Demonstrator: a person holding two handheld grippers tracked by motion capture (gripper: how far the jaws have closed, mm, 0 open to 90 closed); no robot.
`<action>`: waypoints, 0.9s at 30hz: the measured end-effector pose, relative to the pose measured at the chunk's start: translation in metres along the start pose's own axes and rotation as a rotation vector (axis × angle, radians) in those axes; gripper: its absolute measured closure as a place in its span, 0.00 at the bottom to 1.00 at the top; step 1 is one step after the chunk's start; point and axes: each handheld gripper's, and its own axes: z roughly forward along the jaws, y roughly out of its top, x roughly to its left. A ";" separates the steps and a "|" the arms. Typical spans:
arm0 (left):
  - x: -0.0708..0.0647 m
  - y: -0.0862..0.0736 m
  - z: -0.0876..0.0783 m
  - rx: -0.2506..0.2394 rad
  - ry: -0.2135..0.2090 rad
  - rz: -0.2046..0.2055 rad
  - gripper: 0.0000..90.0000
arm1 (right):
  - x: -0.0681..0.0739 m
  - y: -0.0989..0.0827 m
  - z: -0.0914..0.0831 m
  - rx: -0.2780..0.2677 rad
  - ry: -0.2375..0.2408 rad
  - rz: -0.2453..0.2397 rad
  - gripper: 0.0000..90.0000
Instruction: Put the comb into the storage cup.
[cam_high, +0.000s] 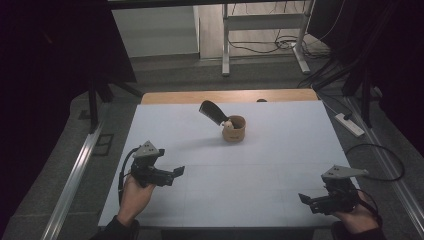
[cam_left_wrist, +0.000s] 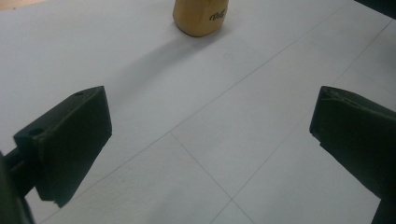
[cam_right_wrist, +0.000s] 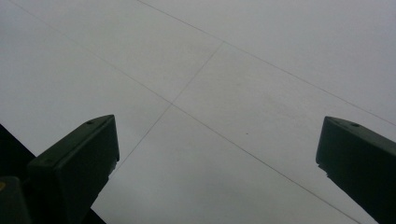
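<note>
White sheeting is covering your table; grey floor is surrounding it. You're holding both the left gripper and right gripper wide apart, the tan cup standing mid-table, well beyond both.

so the right gripper has its two black jaws poking up from the bottom, one at about 8 o'clock and the other at about 4 o'clock, spread wide with a big stretch of bare surface between them. nothing is pinched between them. under them is the white tabletop, plain and matte, crossed by thin grey lines; two of them meet a bit left of centre, one running from 11 o'clock down toward 5 o'clock and the other from about 1 o'clock toward 7. a dark strip at 8 o'clock, just behind the left jaw, looks like the table's edge
</note>
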 end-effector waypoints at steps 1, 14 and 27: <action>0.000 -0.001 -0.001 0.001 0.001 0.000 0.00 | 0.000 0.000 0.000 0.000 0.000 0.000 0.00; -0.002 -0.014 -0.010 0.012 0.018 -0.015 0.00 | 0.000 0.000 0.000 0.002 -0.003 0.000 0.00; -0.003 -0.028 -0.022 0.026 0.036 -0.034 0.00 | 0.000 0.000 0.000 0.003 -0.008 0.001 0.00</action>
